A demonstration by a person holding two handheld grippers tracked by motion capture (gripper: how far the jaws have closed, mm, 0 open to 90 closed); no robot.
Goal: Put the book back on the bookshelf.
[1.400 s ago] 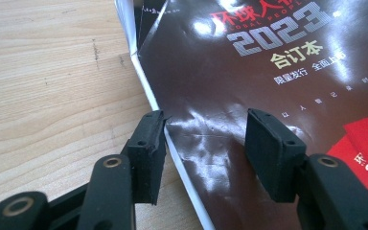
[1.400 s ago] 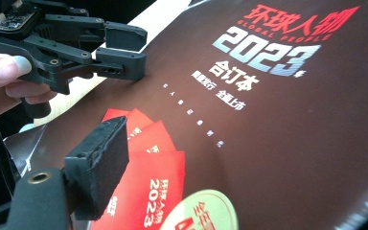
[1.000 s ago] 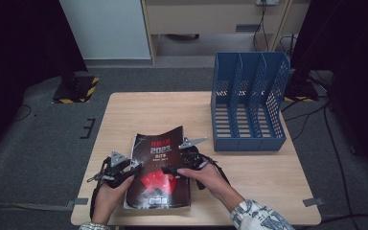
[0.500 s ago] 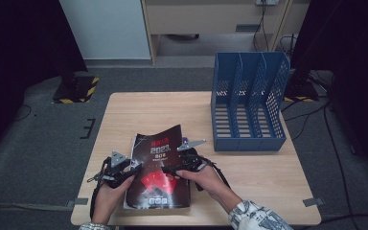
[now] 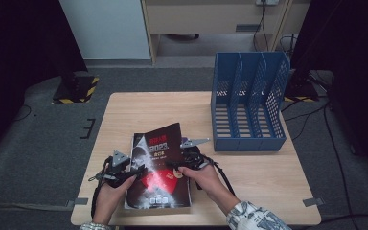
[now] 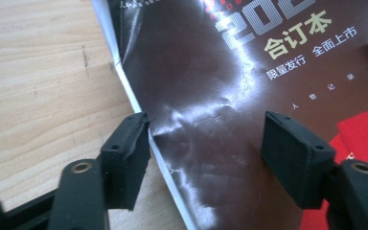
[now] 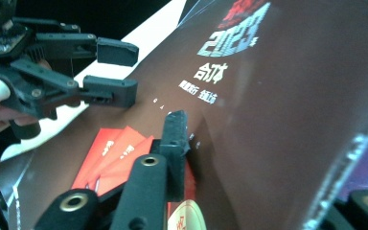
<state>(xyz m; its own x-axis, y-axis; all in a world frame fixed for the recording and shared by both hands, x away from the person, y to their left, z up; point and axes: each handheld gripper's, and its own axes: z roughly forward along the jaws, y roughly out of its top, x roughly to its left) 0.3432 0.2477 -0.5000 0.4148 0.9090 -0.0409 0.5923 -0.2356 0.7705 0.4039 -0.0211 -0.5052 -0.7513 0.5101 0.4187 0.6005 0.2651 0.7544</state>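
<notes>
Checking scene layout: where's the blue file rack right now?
High view: the blue file rack stands upright at the table's far right, just beyond the magazine.

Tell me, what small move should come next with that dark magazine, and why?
Probably a slight lift with the right gripper. Its jaws have just been closing and now clasp the magazine's cover, which already rises off the pages. The left gripper, whose jaws have just been opening, straddles the opposite edge without pinching. The blue rack stands empty nearby.
</notes>
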